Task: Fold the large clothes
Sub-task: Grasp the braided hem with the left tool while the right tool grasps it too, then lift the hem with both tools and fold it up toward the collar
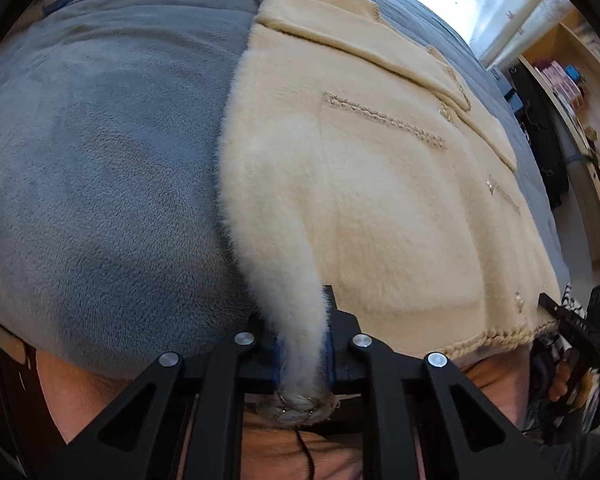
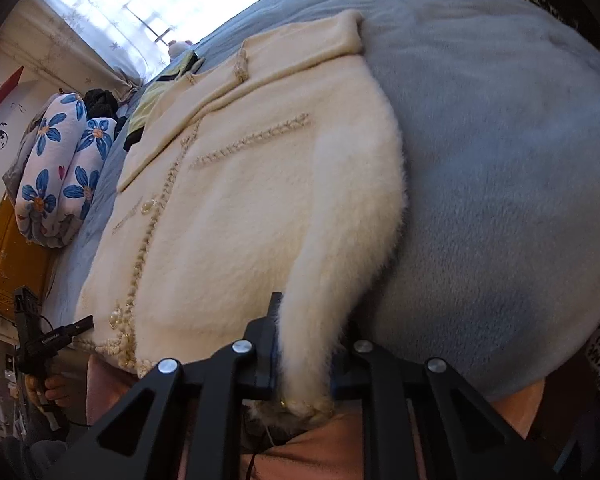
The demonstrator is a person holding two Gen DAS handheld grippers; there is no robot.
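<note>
Cream coat [image 1: 380, 200] lies flat on the grey bed [image 1: 100, 160], collar up at 12 o'clock. Left tool [image 1: 302, 360] is pinching the coat's left sleeve [image 1: 284, 280] cuff at 6 o'clock, right tool [image 2: 304, 360] is clamped on the right sleeve [image 2: 340, 260] cuff, also at 6

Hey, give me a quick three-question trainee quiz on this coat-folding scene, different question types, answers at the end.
1. True or false: both grippers are shut on the cream coat.
2. The left gripper pinches: A) a collar B) a sleeve cuff C) a pocket flap.
3. Fill in: the coat lies on a ____ blanket.

Key: 1 true, the right gripper grips the other sleeve cuff; 2 B; 3 blue-grey.
</note>
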